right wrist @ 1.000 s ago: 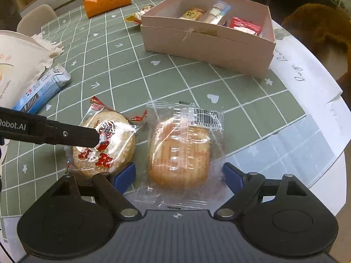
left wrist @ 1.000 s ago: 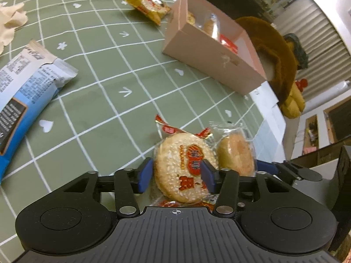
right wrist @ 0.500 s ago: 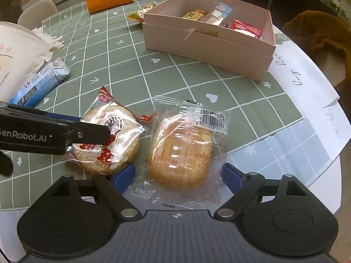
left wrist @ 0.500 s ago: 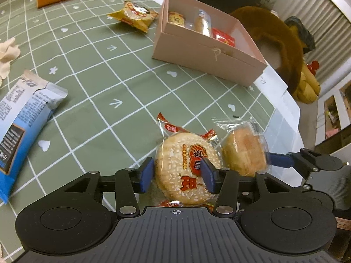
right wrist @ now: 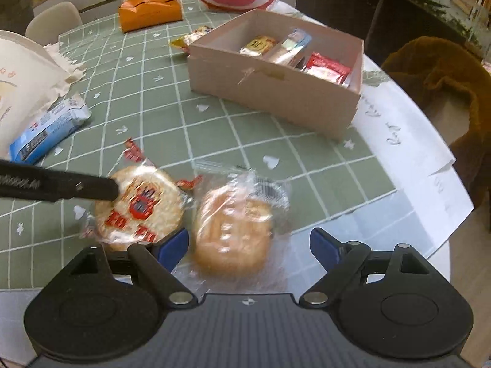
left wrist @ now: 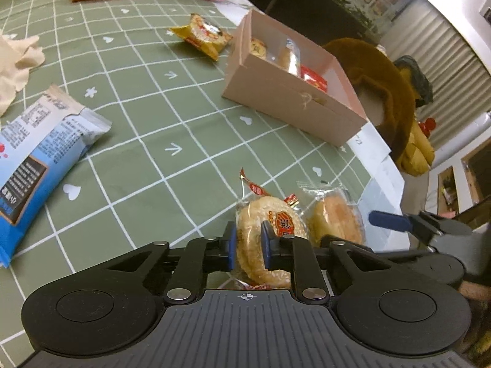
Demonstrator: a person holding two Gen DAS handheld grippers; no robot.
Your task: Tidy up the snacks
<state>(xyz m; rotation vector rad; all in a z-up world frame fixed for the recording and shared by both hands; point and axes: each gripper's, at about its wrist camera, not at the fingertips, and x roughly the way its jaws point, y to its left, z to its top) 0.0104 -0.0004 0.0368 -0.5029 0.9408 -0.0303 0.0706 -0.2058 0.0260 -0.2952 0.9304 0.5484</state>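
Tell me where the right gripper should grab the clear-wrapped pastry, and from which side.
Grip the clear-wrapped pastry across its round body, not the loose crinkled film at its ends. It lies flat on the table, already between the open fingers of the right gripper, so coming from the near table edge looks best. The red-printed cracker lies close on its left, so keep that finger between the two.

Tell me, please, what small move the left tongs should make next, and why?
Probably lift: the left tongs have shut on the round sesame-speckled rice cracker in its red-printed wrapper, which appears still low over the green checked tablecloth. Raising it should clear the way toward the open pink cardboard box.
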